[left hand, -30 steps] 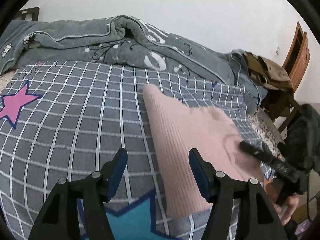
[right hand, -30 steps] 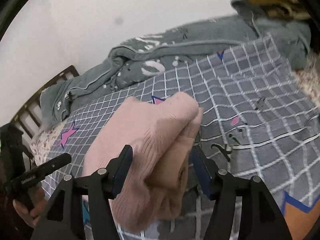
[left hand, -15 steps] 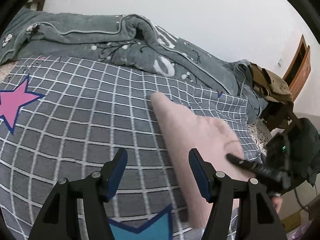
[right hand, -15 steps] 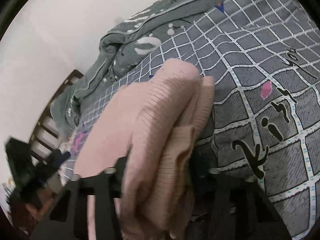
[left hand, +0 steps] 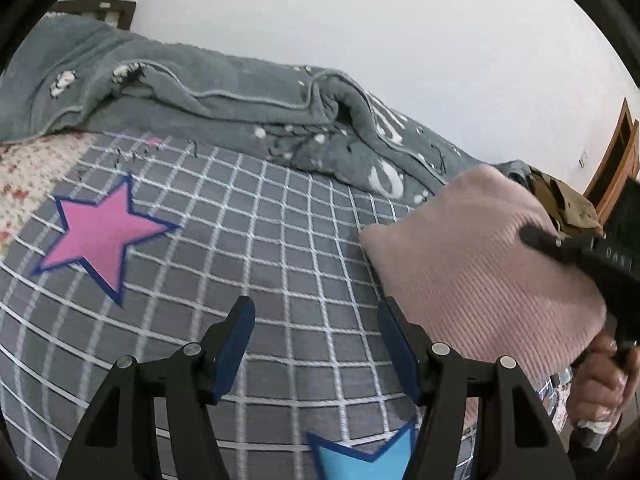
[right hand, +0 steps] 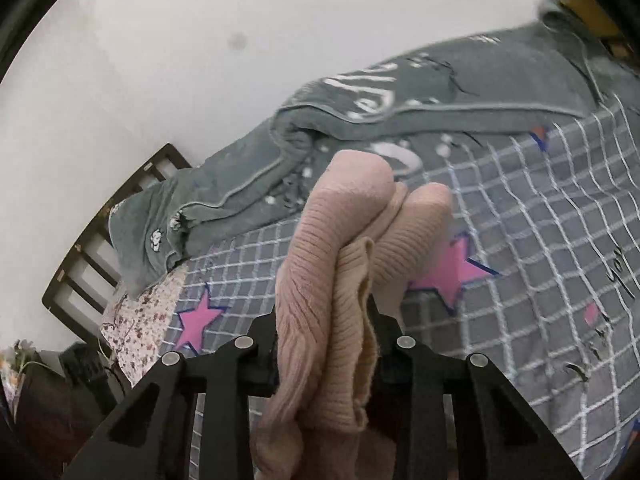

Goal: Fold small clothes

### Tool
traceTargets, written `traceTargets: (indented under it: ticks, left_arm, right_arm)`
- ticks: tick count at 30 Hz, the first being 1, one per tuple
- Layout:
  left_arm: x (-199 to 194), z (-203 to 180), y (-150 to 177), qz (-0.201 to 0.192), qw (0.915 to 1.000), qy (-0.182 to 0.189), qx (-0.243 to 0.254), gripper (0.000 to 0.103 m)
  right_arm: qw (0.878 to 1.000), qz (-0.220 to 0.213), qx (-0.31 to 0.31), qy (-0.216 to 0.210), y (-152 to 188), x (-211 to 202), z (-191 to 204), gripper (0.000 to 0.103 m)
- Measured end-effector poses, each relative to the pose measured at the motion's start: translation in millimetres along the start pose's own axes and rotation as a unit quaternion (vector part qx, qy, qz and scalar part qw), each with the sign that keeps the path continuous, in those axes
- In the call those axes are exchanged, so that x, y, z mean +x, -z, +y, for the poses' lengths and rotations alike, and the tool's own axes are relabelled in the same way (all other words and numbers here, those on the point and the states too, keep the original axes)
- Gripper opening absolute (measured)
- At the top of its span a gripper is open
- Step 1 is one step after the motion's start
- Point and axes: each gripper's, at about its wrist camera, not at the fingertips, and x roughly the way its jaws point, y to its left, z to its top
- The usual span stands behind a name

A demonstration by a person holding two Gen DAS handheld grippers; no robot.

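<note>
A folded pink ribbed knit garment (right hand: 344, 280) sits bunched between the fingers of my right gripper (right hand: 324, 320), whose jaws are closing and pressing on it; it is raised off the checked bedsheet (right hand: 540, 240). In the left wrist view the same pink garment (left hand: 472, 264) hangs at the right, with the right gripper's black finger (left hand: 560, 246) across it and a hand (left hand: 600, 384) below. My left gripper (left hand: 316, 344) stands open over the checked bedsheet (left hand: 240, 248), to the left of the garment, with nothing between its blue pads.
A rumpled grey blanket (left hand: 240, 96) lies along the far side of the bed against the white wall. A dark slatted headboard (right hand: 100, 252) stands at the left. Brown clothing (left hand: 568, 204) is piled at the right by a wooden door frame (left hand: 616, 152).
The right gripper closed on the pink garment and lifted it off the sheet. The left gripper swung left, away from the garment, still open.
</note>
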Motion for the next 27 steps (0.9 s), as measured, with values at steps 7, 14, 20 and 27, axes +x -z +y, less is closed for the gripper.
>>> traceTargets:
  ticks: [7, 14, 20, 27]
  left_arm:
    - [-15.2, 28.5, -20.2, -0.021, 0.9997, -0.008, 0.001, 0.061]
    - [20.6, 35.8, -12.7, 0.005, 1.0, -0.003, 0.0, 0.061]
    - [56.9, -1.5, -14.0, 0.025, 0.9994, 0.008, 0.021, 0.061]
    - [77.2, -68.6, -34.8, 0.023, 0.9973, -0.013, 0.069, 0.061]
  right_arm:
    - [0.995, -0.029, 0.048, -0.08, -11.5, 14.1, 33.3, 0.032]
    - [0.981, 0.025, 0.187, -0.054, 45.6, 81.4, -83.6, 0.032]
    - [0.994, 0.026, 0.104, -0.007, 60.1, 73.0, -108.6, 0.041]
    - [0.993, -0.044, -0.071, 0.082, 32.6, 29.1, -70.8, 0.043]
